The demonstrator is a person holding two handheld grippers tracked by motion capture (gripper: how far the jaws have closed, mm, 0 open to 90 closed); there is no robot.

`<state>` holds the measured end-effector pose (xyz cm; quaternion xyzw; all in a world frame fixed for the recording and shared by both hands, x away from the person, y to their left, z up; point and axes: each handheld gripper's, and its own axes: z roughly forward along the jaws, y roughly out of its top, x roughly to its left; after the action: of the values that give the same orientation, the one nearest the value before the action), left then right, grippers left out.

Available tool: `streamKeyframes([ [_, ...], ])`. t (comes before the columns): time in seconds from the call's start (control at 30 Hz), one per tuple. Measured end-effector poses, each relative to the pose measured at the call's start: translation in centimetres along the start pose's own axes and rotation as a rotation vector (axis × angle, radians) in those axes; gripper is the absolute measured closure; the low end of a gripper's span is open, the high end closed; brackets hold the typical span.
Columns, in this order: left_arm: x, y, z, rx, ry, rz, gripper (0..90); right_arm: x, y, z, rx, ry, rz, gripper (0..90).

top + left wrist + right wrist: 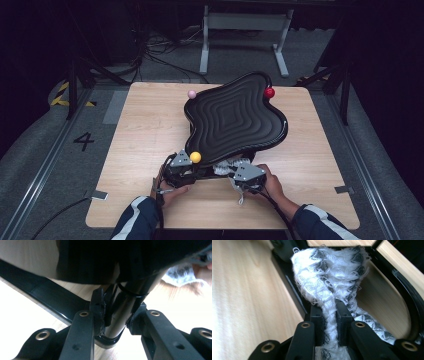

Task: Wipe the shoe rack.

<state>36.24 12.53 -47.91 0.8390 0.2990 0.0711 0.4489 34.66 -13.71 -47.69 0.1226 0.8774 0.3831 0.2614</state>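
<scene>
**Tilted wavy tray, cloth under its near edge: both grippers clamped**

One wooden table (150, 140) carried one glossy black wavy-edged tray (235, 117) with concentric ridges. The tray stood on thin black legs; its near edge sat higher than its far edge in the high view.

Balls counted on the tray rim: three. One pink ball (191, 94) at the far left, one red ball (269, 92) at the far right, one yellow ball (195, 157) at the near left corner, just beside the left gripper (181, 167).

Left gripper: jaws closed on one black tray leg (122, 312), pads pressing it from both sides in the left gripper view, directly beneath the tray's dark underside.

Right gripper (246, 176): jaws clamped together on one white-and-black knitted cloth (332, 277). The cloth rose from between the jaws as a pinched strand and spread into a frayed bunch ahead of them. In the high view the cloth lay on the table under the tray's near edge, between the two grippers.

Hands: two, each with a dark striped sleeve, entering from the near table edge.
</scene>
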Motion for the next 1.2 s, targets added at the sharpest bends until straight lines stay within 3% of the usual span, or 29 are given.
streamKeyframes([
  [0.1, 0.0, 0.0, 0.0, 0.0, 0.0, 0.002, 71.7, 0.3, 0.2, 0.0, 0.006, 0.0, -0.021, 80.6],
  [0.27, 0.0, 0.0, 0.0, 0.002, 0.001, 0.0, 71.7, -0.7, -0.5, -0.4, 0.021, -0.027, -0.029, 80.6],
  [0.47, 0.0, 0.0, 0.0, 0.001, -0.002, 0.003, 71.6, -3.7, -2.5, -0.9, 0.069, -0.113, 0.035, 80.7],
  [0.6, 0.0, 0.0, 0.0, 0.003, 0.0, 0.002, 71.2, -5.7, -3.7, -1.1, 0.067, -0.142, 0.089, 80.8],
  [0.77, -0.2, -0.2, -0.3, 0.01, 0.017, 0.017, 70.7, -5.6, -3.5, -1.0, 0.095, -0.169, 0.035, 80.7],
  [1.13, -0.4, -0.7, -1.4, 0.041, 0.042, 0.071, 72.6, -5.7, -3.6, -1.1, 0.088, -0.173, 0.056, 80.7],
  [1.2, -0.3, -0.8, -1.3, 0.03, 0.038, 0.063, 72.9, -5.7, -3.6, -1.1, 0.09, -0.174, 0.055, 80.7],
])
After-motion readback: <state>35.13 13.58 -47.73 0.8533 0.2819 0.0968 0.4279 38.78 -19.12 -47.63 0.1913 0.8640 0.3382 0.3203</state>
